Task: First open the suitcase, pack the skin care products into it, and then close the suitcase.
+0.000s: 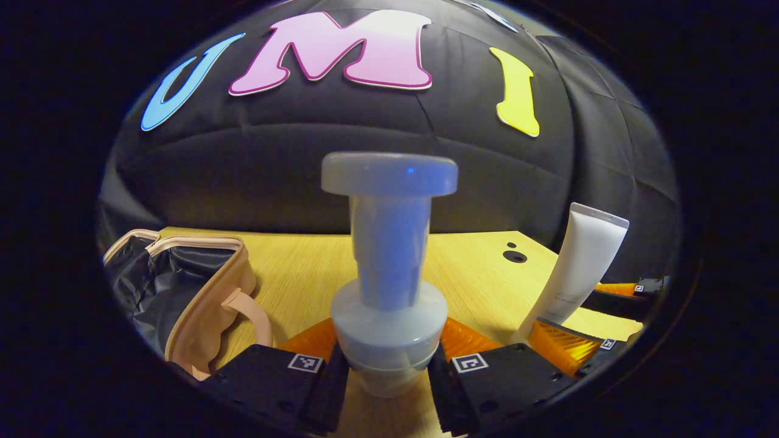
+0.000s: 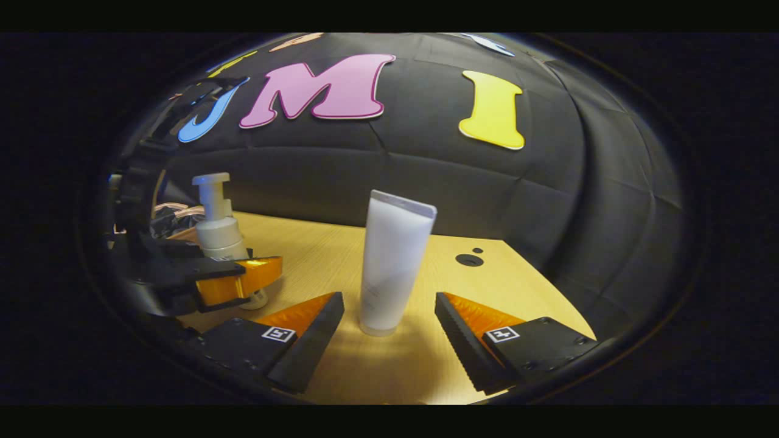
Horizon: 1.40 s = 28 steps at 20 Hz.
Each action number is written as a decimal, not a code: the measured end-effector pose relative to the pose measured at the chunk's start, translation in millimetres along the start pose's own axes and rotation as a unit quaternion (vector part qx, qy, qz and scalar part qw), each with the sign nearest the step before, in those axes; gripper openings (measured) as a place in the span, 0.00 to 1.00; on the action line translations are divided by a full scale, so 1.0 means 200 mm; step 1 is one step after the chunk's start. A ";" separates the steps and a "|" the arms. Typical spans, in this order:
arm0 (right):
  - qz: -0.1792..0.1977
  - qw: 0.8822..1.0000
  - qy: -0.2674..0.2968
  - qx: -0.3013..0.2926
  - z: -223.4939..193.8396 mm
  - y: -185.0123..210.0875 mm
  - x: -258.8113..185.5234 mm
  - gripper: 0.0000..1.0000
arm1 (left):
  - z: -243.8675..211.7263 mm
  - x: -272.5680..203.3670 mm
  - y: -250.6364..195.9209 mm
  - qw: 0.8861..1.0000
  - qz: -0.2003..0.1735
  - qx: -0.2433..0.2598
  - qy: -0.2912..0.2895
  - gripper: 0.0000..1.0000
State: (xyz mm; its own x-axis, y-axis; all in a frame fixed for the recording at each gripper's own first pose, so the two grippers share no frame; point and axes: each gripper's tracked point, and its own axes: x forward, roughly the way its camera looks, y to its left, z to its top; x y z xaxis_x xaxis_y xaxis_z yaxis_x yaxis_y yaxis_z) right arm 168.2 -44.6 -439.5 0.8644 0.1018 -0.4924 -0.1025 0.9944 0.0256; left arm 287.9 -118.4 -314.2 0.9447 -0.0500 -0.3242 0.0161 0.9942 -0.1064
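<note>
A pale pump bottle stands upright on the wooden table, and my left gripper is shut on its lower body. In the right gripper view the same pump bottle sits inside the left gripper. A white tube stands on its cap between the fingers of my right gripper, which is open, with a gap on each side. The tube and the right gripper also show at the right of the left gripper view. The beige suitcase lies open on the left, its black lining exposed.
A round cable hole with a smaller one beside it sits near the table's far right corner. The black cloth wall rises just behind the table. The table's right edge runs close to the right gripper.
</note>
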 end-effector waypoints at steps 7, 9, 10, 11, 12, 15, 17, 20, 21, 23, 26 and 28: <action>-0.020 1.000 0.017 0.001 0.02 -0.02 0.19 0.95 | 0.02 -0.16 0.09 1.000 0.006 -0.003 0.008 0.62; -0.016 1.000 0.017 -0.013 0.03 0.00 0.20 0.59 | 0.03 -0.20 0.11 1.000 0.010 0.006 0.007 0.62; -0.012 1.000 0.016 -0.015 0.02 0.01 0.19 0.55 | 0.02 -0.21 0.11 1.000 0.012 0.015 0.009 0.61; -0.011 1.000 0.016 -0.018 0.02 0.01 0.18 0.53 | 0.02 -0.22 0.11 1.000 0.012 0.017 0.011 0.62; -0.013 1.000 0.017 -0.018 0.02 0.01 0.19 0.49 | 0.01 -0.23 0.10 1.000 0.008 0.013 0.012 0.62; -0.011 1.000 0.015 -0.015 0.02 0.01 0.18 0.37 | 0.04 -0.25 0.10 1.000 0.006 0.003 0.004 0.62; -0.011 1.000 0.015 -0.019 0.03 0.01 0.18 0.37 | 0.08 -0.28 0.10 1.000 0.002 0.002 -0.005 0.62; -0.004 1.000 0.007 -0.023 0.10 0.05 0.13 0.36 | 0.15 -0.34 0.13 1.000 -0.005 -0.002 -0.003 0.65; 0.000 1.000 -0.001 -0.029 0.14 0.08 0.10 0.36 | 0.19 -0.36 0.16 1.000 -0.004 -0.007 -0.004 0.62; 0.015 0.999 -0.009 -0.032 0.23 0.16 0.04 0.36 | 0.26 -0.42 0.21 1.000 -0.005 -0.025 -0.004 0.62; 0.044 0.998 -0.014 -0.036 0.35 0.35 -0.06 0.32 | 0.34 -0.51 0.34 0.999 -0.004 -0.037 0.014 0.62; 0.060 0.997 -0.019 -0.035 0.44 0.50 -0.11 0.36 | 0.42 -0.58 0.49 0.999 0.005 -0.043 0.015 0.62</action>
State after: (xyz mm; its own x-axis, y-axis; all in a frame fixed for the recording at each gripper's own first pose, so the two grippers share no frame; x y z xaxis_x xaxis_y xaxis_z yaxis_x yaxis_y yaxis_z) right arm 182.1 55.3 -349.7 0.8618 0.2225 -0.4559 -0.2393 0.9707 0.0215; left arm 207.6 -8.0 -208.7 0.9344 -0.0438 -0.3534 -0.0233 0.9828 -0.1833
